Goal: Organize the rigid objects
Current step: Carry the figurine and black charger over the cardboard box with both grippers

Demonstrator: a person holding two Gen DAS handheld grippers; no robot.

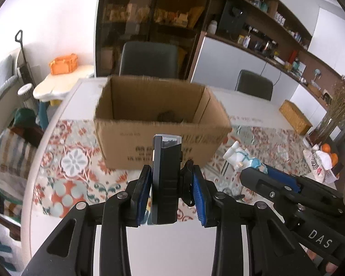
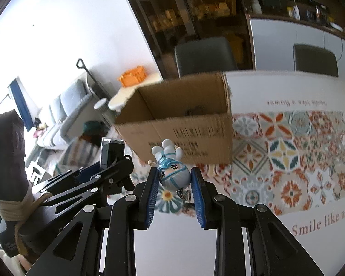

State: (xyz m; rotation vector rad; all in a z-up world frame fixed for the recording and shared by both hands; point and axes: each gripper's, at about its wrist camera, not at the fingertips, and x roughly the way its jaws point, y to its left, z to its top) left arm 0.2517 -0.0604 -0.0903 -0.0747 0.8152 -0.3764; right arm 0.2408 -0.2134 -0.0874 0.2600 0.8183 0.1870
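Note:
My left gripper [image 1: 171, 172] is shut on a dark, flat rectangular device [image 1: 165, 172] that stands on end between the blue pads, above the table. My right gripper [image 2: 175, 176] is shut on a small white-and-blue figurine [image 2: 172, 168] with a keychain hanging under it. The figurine [image 1: 239, 156] and the right gripper [image 1: 262, 172] also show at the right of the left wrist view. The device [image 2: 111, 151] and the left gripper [image 2: 113, 164] show at the left of the right wrist view. An open cardboard box [image 1: 158, 119], also [image 2: 184, 124], stands just beyond both grippers. A dark item lies on its floor.
The white table carries a patterned tile mat [image 2: 287, 151]. Two dark chairs [image 1: 149, 59] stand behind it. A vase of dried flowers [image 1: 340, 105], a yellow woven box [image 1: 294, 115] and oranges [image 1: 326, 148] sit at the right. A small table with an orange basket [image 1: 63, 63] is at the left.

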